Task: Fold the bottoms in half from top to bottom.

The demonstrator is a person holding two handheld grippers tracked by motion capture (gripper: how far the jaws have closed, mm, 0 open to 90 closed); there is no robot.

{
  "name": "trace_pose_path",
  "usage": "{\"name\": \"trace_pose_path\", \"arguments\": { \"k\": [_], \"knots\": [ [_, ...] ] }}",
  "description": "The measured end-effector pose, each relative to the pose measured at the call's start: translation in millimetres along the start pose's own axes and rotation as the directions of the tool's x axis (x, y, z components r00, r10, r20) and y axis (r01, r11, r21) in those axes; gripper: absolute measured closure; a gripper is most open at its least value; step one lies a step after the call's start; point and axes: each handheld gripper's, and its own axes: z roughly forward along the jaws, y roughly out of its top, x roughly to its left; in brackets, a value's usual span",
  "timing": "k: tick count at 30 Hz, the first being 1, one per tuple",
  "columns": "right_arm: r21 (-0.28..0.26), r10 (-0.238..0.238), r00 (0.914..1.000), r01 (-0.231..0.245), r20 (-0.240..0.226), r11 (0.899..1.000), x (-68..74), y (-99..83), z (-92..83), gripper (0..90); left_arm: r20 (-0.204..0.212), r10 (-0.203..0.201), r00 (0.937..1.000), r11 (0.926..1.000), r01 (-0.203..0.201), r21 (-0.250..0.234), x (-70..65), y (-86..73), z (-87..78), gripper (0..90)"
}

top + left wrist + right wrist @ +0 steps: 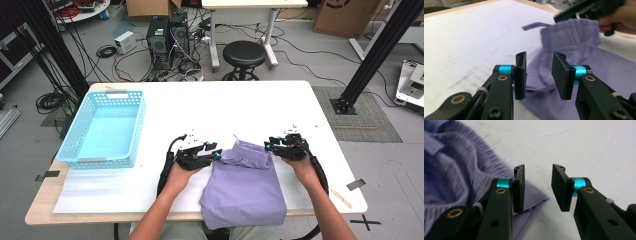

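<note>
A folded purple garment with a gathered elastic waistband lies at the table's near edge, waistband end farthest from me. My left gripper sits at the waistband's left corner and my right gripper at its right corner. In the left gripper view the jaws stand open, with the garment lying beyond and beneath them and nothing pinched. The other gripper hovers at the waistband's far side. In the right gripper view the jaws are open over bare table, and the garment's edge lies under the left jaw.
A light blue plastic basket stands on the left of the white table. Behind the table on the floor are a black stool, computer towers and loose cables. A black frame post rises at the right.
</note>
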Motion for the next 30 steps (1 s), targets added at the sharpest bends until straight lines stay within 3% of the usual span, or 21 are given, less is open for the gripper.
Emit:
{"name": "trace_pose_path", "arguments": {
  "k": [2, 4, 6, 7, 10, 11, 14, 16, 18, 20, 22, 25, 27, 28, 29, 30],
  "knots": [
    [0.008, -0.018, 0.9967, 0.019, -0.08, 1.0, 0.0, -1.2, 1.0, 65.1, -0.023, -0.011, 0.9997, 0.9999, 0.011, -0.005, 4.3, 0.4, -1.8, 63.9],
    [-0.007, -0.035, 0.9879, 0.034, -0.151, 0.999, 3.7, -2.3, -3.1, 65.2, -0.042, -0.024, 0.9988, 0.9997, 0.024, -0.006, 7.5, 0.2, -2.2, 62.5],
    [-0.027, -0.057, 0.9742, 0.052, -0.218, 0.998, 8.2, -3.3, -7.8, 65.2, -0.06, -0.044, 0.9972, 0.999, 0.045, 0.003, 9.8, -0.6, -1.3, 59.2],
    [-0.028, -0.069, 0.9625, 0.064, -0.262, 0.998, 11.1, -3.7, -9.3, 65.2, -0.066, -0.054, 0.9964, 0.9985, 0.055, 0.01, 10.6, -1.2, -0.7, 57.8],
    [-0.035, -0.112, 0.9449, 0.106, -0.308, 0.994, 21.7, -5.5, -14.1, 63.8, -0.074, -0.105, 0.9917, 0.9941, 0.107, 0.02, 12.2, -3.3, 2.5, 50.9],
    [-0.045, -0.119, 0.9505, 0.11, -0.287, 0.993, 24.0, -5.4, -16.0, 62.8, -0.076, -0.112, 0.9908, 0.9932, 0.114, 0.026, 13.0, -4.0, 3.4, 49.5],
    [-0.061, -0.096, 0.9785, 0.087, -0.182, 0.994, 25.0, -2.7, -19.7, 58.0, -0.082, -0.125, 0.9888, 0.9906, 0.129, 0.045, 12.5, -5.3, 9.0, 47.6],
    [-0.025, -0.072, 0.9919, 0.07, -0.104, 0.997, 23.1, -0.6, -15.7, 53.3, -0.077, -0.137, 0.9876, 0.9873, 0.142, 0.071, 11.3, -5.9, 14.1, 47.4],
    [0.009, -0.058, 0.9976, 0.059, -0.038, 0.998, 22.9, -0.2, -10.7, 47.0, -0.072, -0.147, 0.9866, 0.9812, 0.154, 0.116, 11.7, -6.8, 20.1, 46.4],
    [0.036, -0.031, 0.9995, 0.032, -0.007, 0.999, 21.5, -1.4, -5.9, 44.8, -0.067, -0.169, 0.9833, 0.9723, 0.178, 0.152, 13.2, -8.8, 25.3, 45.8],
    [0.06, -0.008, 1.0, 0.008, 0.005, 0.998, 19.6, -4.0, -2.3, 41.6, -0.058, -0.187, 0.9806, 0.9639, 0.195, 0.182, 14.8, -10.1, 28.4, 46.0],
    [0.118, 0.011, 0.9999, -0.011, -0.001, 0.993, 16.5, -9.1, 2.1, 41.0, -0.036, -0.194, 0.9803, 0.9596, 0.197, 0.201, 15.0, -10.2, 29.8, 48.1],
    [0.133, 0.03, 0.9995, -0.028, -0.012, 0.991, 15.0, -12.2, 4.0, 43.5, -0.015, -0.19, 0.9817, 0.9542, 0.188, 0.232, 13.7, -10.5, 31.4, 55.4],
    [0.127, 0.028, 0.9996, -0.027, -0.009, 0.992, 14.3, -12.9, 3.4, 49.1, -0.011, -0.175, 0.9846, 0.9528, 0.172, 0.251, 11.7, -10.4, 32.8, 62.4],
    [0.125, 0.027, 0.9996, -0.026, -0.008, 0.992, 13.5, -13.0, 2.5, 63.7, -0.011, -0.145, 0.9893, 0.9542, 0.143, 0.263, 8.5, -9.8, 33.9, 71.7],
    [0.134, 0.041, 0.9987, -0.037, -0.031, 0.99, 13.1, -13.1, 1.0, 78.6, -0.01, -0.151, 0.9885, 0.9521, 0.148, 0.267, 7.0, -9.6, 34.6, 80.3]
  ]
}}
